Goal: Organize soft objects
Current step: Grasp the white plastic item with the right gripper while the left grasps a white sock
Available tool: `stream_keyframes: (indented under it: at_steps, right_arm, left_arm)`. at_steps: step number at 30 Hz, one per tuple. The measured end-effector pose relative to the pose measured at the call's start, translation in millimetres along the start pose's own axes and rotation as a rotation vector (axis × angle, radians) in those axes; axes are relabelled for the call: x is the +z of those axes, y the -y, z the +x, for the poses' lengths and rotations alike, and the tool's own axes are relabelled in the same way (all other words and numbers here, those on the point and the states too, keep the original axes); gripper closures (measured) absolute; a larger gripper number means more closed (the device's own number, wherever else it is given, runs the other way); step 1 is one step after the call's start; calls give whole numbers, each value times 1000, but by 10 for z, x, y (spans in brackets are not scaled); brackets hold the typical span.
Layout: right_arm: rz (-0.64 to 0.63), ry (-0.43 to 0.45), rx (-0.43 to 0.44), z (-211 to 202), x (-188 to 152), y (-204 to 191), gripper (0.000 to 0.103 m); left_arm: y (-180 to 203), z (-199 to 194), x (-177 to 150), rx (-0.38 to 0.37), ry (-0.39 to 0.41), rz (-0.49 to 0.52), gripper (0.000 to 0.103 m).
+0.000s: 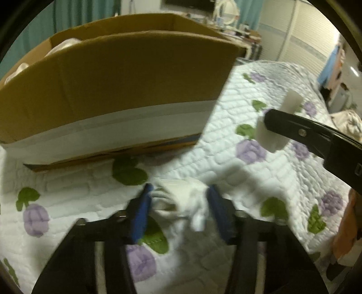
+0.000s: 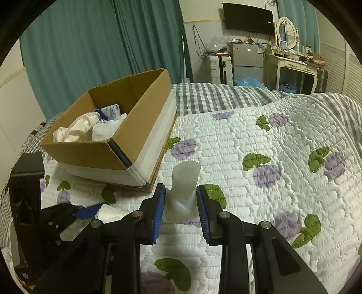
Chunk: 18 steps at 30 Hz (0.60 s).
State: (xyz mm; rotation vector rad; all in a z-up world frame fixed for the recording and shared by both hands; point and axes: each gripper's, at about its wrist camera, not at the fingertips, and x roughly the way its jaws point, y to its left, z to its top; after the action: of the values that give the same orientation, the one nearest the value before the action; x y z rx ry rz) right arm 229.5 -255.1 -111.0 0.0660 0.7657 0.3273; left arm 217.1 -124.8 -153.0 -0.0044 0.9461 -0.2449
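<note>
A crumpled white cloth (image 1: 181, 201) lies on the quilt between the blue pads of my left gripper (image 1: 179, 199), whose jaws stand wide on either side of it. A brown cardboard box (image 1: 117, 79) stands just beyond it; in the right wrist view the box (image 2: 135, 126) holds several pale cloths (image 2: 90, 130). My right gripper (image 2: 179, 197) has a whitish soft cup-shaped object (image 2: 184, 187) between its pads; whether they press it is unclear. That object also shows in the left wrist view (image 1: 275, 126). The white cloth and left gripper show at lower left (image 2: 108, 213).
A white quilt (image 2: 260, 144) with purple flowers and green leaves covers the bed, over a grey checked sheet (image 2: 215, 95). Teal curtains (image 2: 90, 45), a small fridge (image 2: 245, 58), a dressing table (image 2: 294, 65) and a wall TV (image 2: 247, 19) stand beyond the bed.
</note>
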Motion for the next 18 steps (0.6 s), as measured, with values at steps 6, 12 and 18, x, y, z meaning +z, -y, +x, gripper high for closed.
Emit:
stream_keyframes:
  at_steps: [6,12,18]
  right_arm:
    - [12,20,-3,-201,-47,-72,75]
    - [-12,47,12,-480,-58,-281,75]
    - [-68,112,42,-905,78,-627,75]
  left_arm:
    - [46,-242,-94,4,35,50,77]
    - [-25,-840,-123,2,151,81,77]
    - [-69,-1443,28,55,252,109,77]
